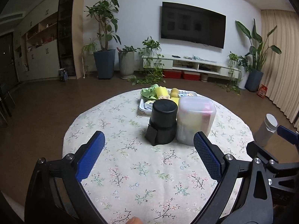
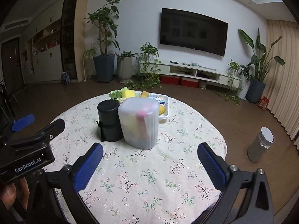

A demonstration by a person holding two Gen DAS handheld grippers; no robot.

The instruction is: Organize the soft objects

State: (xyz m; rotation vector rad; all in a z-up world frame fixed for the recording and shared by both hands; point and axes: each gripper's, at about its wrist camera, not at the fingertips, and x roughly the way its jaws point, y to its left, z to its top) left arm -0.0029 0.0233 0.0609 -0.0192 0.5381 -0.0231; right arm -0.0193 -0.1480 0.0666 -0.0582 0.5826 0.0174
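While both the left gripper (image 1: 147,149) and right gripper (image 2: 149,158) hover with jaws apart, the far white tray (image 1: 143,106) of soft yellow sponges (image 1: 161,91) likely calls for gentle, shallow pinches.

Wrist views side by side, facing table (image 1: 130,168) (shared).

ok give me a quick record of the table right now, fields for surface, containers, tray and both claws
surface: round table with floral cloth
containers: black cylindrical canister and translucent lidded plastic box standing side by side, apparently touching; yellow and pink items show through the box
tray: white shallow tray behind them, holding a green cloth, a yellow sponge and other small items
left claw: open, empty, above the cloth short of the canister
right claw: open, empty, short of the box
off the table: grey metal cylinder to the right
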